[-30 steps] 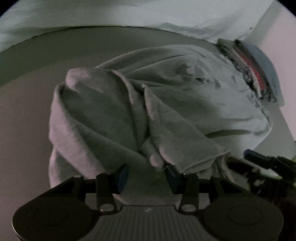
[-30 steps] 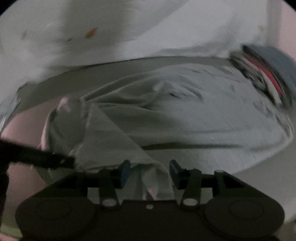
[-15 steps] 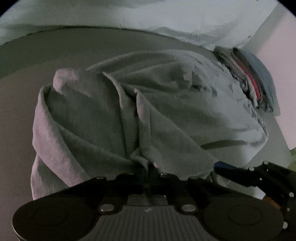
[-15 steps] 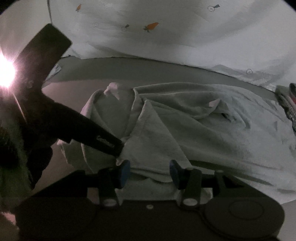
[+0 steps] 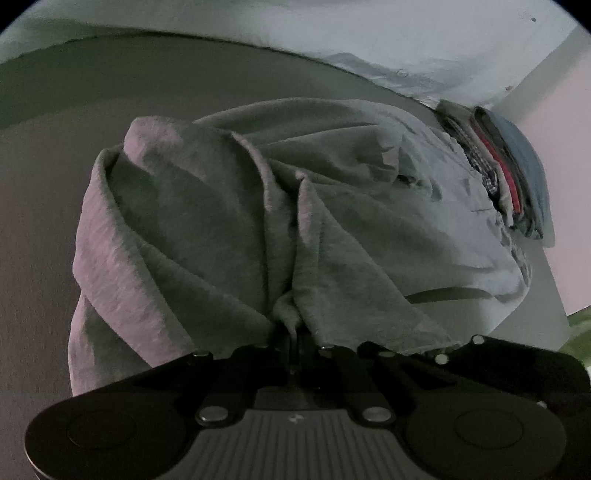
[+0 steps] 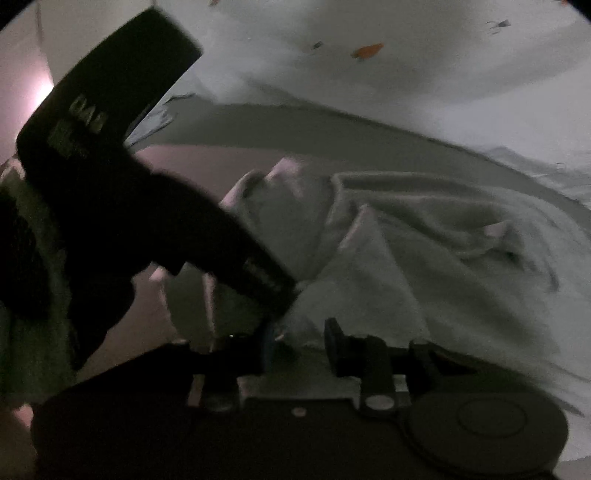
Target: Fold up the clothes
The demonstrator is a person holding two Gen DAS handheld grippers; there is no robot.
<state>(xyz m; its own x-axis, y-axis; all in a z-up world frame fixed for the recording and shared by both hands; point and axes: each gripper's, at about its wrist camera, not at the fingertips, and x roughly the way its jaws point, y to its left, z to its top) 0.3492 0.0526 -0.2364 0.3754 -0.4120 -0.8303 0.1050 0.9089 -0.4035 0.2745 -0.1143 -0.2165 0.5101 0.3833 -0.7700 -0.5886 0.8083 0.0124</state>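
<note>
In the left wrist view the left gripper was pressed together, pinching a bunched fold of the grey garment at its near edge; the garment lay crumpled in a heap on the grey tabletop, its folds running up and away from the pinch; a stack of folded clothes sat at the far right, touching the garment's far edge; a pale sheet rose behind the tabletop.

In the right wrist view the right gripper had its fingers spread, with the garment's near edge lying between them, not clamped; the left gripper's dark body crossed from the upper left, its tip meeting the cloth just beside the right gripper's left finger; the garment spread to the right across the tabletop; the sheet, printed with small marks, hung beyond; this view was blurred.
</note>
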